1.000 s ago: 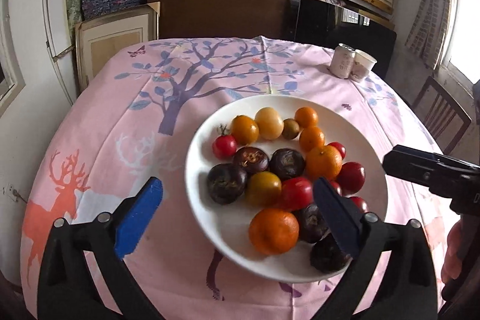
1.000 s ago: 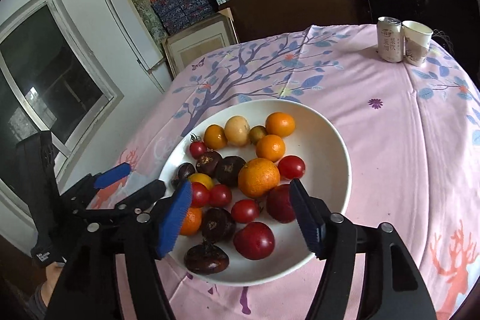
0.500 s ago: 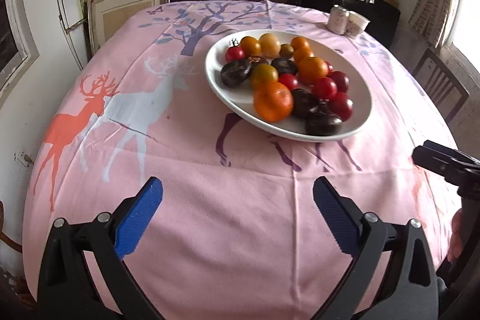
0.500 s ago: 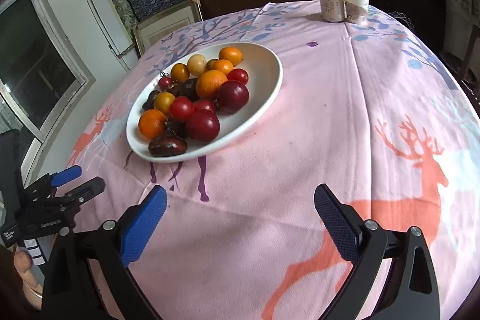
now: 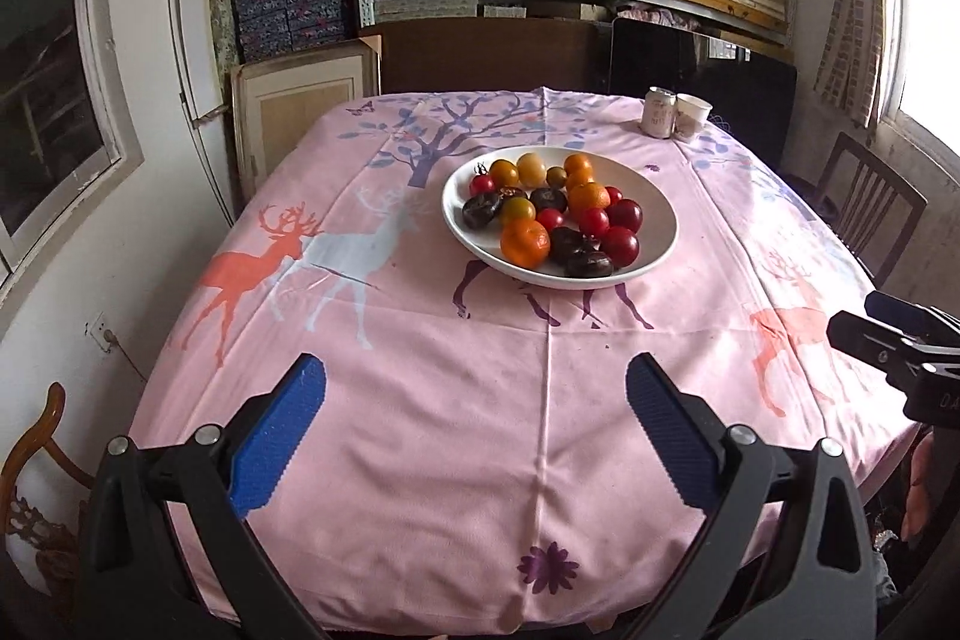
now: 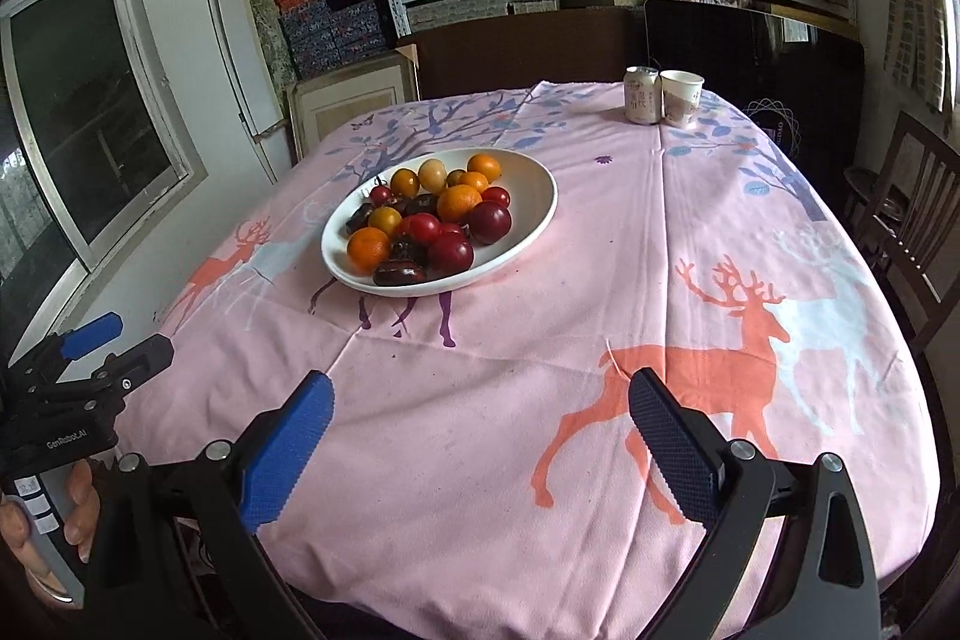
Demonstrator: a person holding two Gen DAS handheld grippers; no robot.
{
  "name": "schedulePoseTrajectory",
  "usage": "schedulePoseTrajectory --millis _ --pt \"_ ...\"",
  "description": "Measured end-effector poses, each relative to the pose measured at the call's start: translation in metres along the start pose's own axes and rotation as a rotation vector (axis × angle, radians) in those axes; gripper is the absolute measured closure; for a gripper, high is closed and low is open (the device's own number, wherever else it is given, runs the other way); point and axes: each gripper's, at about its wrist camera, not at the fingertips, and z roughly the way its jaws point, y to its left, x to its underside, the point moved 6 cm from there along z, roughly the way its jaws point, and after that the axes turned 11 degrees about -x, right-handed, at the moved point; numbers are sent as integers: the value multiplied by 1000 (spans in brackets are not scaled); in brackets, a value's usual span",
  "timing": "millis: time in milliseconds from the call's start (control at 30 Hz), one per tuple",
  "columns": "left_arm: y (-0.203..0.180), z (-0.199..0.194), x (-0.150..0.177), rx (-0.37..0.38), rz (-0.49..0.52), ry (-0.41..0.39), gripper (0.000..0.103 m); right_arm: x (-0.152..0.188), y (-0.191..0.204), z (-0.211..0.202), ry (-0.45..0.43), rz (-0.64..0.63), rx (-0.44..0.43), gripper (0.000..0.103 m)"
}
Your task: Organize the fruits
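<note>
Wide white ceramic bowl (image 5: pixel 657 244) heaped with orange, red and dark fruits (image 5: pixel 552 214), left gripper (image 5: pixel 474 436) and right gripper (image 6: pixel 477 436) held wide apart, empty, over pink deer-print tablecloth (image 5: pixel 480 400)

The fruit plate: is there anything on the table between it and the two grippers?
Nothing visible. Only bare pink tablecloth lies between the plate and the open left gripper or the open right gripper. The can and cup stand beyond the plate, at the far edge.

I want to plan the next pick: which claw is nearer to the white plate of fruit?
Left, though only slightly. The left claw faces the white plate almost straight ahead; the right claw sees it ahead and leftward. Both stay well back.
</note>
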Motion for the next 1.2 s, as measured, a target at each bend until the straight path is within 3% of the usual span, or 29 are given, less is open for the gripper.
schedulePoseTrajectory --millis 333,600,733,1067,1200 --pt "11 -27 4 -50 -36 -36 5 6 1 -25 -48 -3 -1 4" --pt "6 -37 1 -84 -7 -75 5 8 1 -29 -58 -1 -12 4" --pt "5 -45 -4 -158 14 -150 5 9 4 -30 -61 -11 -4 4" --pt "8 -35 -5 -70 -20 -94 5 9 3 -28 -53 -18 11 4" --pt "9 -32 -4 -81 -14 -93 5 9 2 -29 -57 -13 14 4"
